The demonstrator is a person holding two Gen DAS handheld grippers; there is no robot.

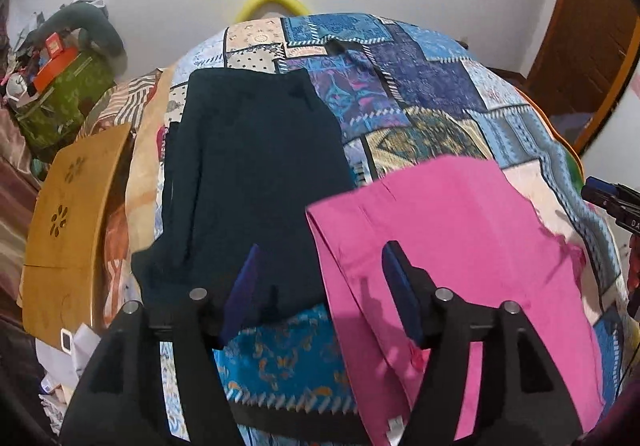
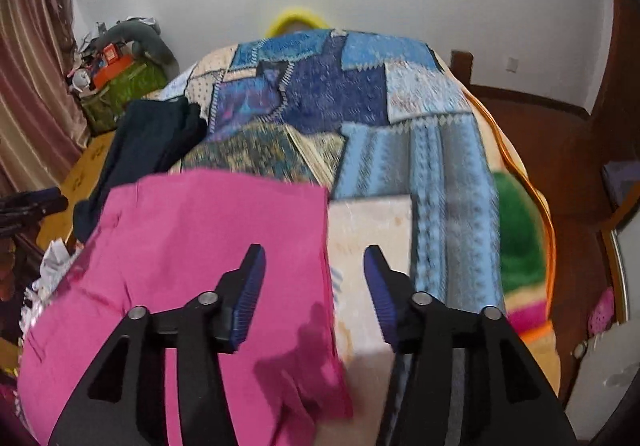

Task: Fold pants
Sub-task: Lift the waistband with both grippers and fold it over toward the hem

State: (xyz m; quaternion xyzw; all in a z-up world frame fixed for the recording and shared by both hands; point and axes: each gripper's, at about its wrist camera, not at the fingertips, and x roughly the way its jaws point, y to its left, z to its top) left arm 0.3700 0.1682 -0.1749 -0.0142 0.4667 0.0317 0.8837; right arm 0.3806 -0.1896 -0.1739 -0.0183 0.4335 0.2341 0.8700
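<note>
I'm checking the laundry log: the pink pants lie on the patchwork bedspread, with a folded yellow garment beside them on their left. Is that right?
Not quite. The garment beside the pink pants on their left is dark, near black, not yellow, as the left wrist view shows. Both do lie on the patchwork bedspread.

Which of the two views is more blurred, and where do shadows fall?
Right wrist view: more blurred, the patchwork bedspread smeared; the right tool shadows the pink pants. Left wrist view: sharper, with a shadow on the pants near the left tool.
</note>
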